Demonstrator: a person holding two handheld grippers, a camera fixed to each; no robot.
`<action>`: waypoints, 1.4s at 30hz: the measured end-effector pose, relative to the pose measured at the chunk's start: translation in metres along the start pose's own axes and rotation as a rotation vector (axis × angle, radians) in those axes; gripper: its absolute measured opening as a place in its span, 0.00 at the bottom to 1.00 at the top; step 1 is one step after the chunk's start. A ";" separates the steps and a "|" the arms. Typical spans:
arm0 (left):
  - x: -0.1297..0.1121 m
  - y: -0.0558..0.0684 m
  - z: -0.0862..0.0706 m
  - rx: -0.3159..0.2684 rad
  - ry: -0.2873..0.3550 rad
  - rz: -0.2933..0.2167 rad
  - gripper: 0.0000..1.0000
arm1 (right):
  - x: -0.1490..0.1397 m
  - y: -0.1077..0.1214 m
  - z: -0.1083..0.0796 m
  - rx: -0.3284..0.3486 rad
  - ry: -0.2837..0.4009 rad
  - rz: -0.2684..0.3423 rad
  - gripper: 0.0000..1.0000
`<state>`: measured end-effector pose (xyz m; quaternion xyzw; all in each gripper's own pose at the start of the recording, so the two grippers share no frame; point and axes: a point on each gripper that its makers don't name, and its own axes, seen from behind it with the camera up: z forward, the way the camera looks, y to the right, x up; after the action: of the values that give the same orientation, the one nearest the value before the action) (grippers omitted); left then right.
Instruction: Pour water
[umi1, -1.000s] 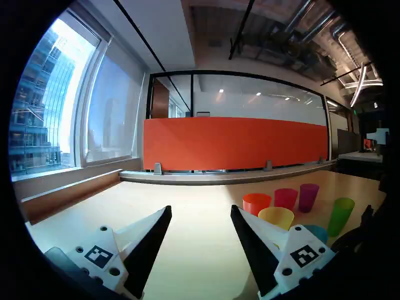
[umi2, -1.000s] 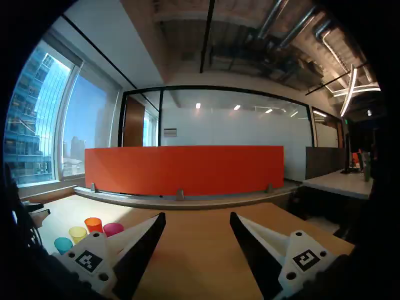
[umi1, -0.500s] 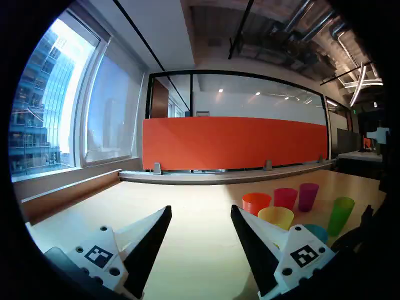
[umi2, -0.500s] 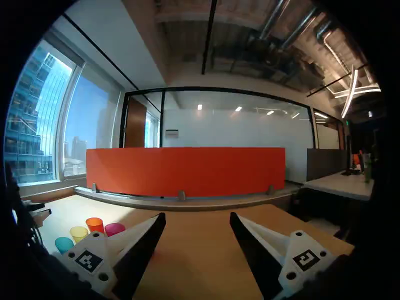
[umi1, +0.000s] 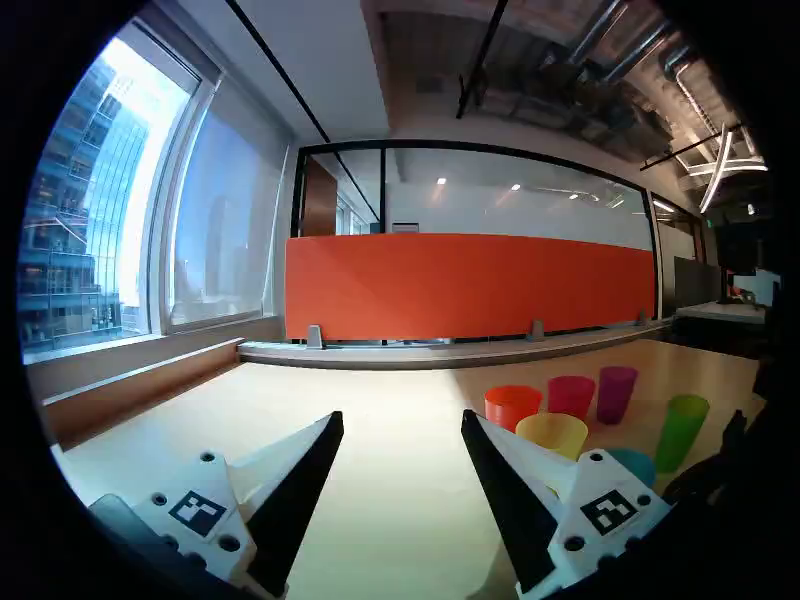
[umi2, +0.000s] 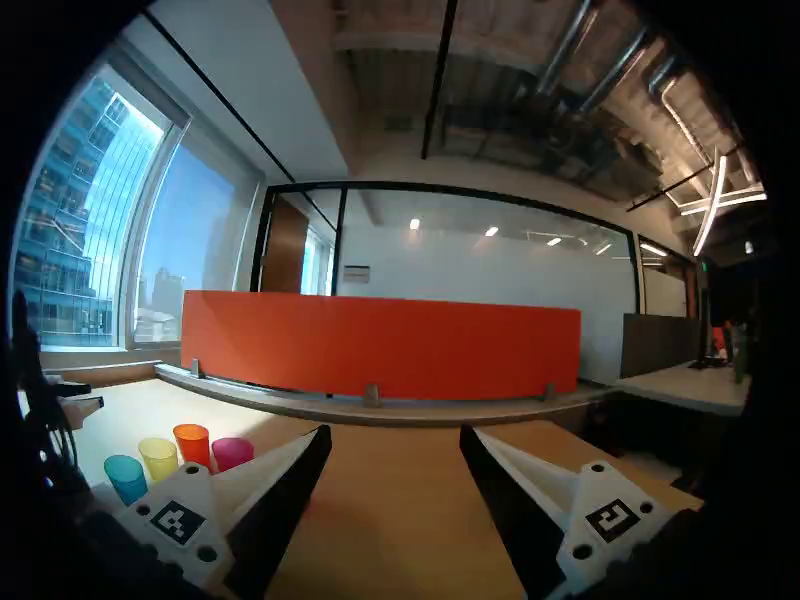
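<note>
Left gripper view: six tapered plastic cups stand before the orange partition panel.
Orange cup, pink cup, purple cup, green cup, yellow cup and blue cup cluster on the pale wood table; left gripper and right gripper gape empty.

Cups: six, upright, clustered; orange, pink, purple, green, yellow, blue.
Place: right of left jaws, left of right jaws.

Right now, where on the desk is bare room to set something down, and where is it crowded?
Free: the pale wooden desktop between the window ledge, the orange divider panel and the open left gripper; also the stretch ahead of the open right gripper. Crowded: the cluster of coloured plastic cups.
</note>
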<state>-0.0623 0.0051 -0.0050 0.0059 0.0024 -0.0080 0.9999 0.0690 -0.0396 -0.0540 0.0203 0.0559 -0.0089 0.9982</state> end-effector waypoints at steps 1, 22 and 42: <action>0.000 0.000 0.000 0.000 0.000 0.000 0.87 | -0.002 -0.001 0.001 0.000 0.003 -0.007 0.99; 0.000 0.000 0.000 0.000 0.000 0.000 0.87 | -0.045 -0.025 0.029 0.025 -0.003 0.044 0.99; 0.000 0.000 0.000 0.000 0.000 0.000 0.87 | -0.055 -0.012 0.046 0.001 -0.024 0.081 0.99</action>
<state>-0.0624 0.0054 -0.0049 0.0059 0.0023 -0.0080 0.9999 0.0193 -0.0527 -0.0023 0.0228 0.0429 0.0312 0.9983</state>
